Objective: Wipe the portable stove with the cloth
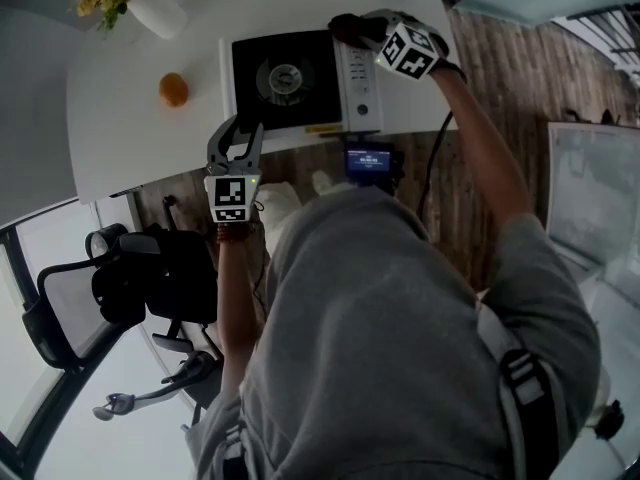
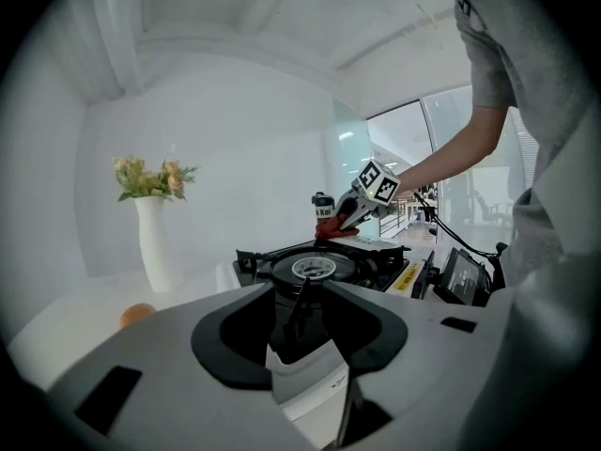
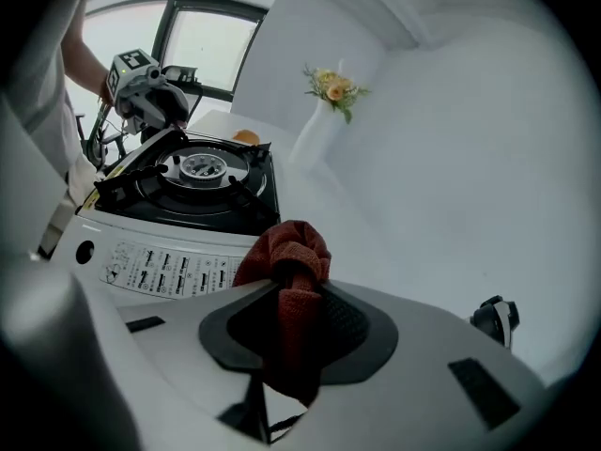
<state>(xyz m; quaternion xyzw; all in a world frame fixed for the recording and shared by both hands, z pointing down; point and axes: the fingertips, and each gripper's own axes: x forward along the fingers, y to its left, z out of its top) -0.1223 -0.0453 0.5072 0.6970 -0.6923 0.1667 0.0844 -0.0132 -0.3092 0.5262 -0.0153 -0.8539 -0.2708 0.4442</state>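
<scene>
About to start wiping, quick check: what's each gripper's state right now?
Left gripper: open, holding nothing, at the stove's corner.
Right gripper: closed on the cloth.

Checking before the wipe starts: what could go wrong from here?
1. The left gripper is open at the stove's front corner, so nothing pins the stove; it sits near the table edge and may slide.
2. The cloth is bunched in the right gripper, so hard jaws might scrape.
3. Wiping the panel may turn the knob.
</scene>
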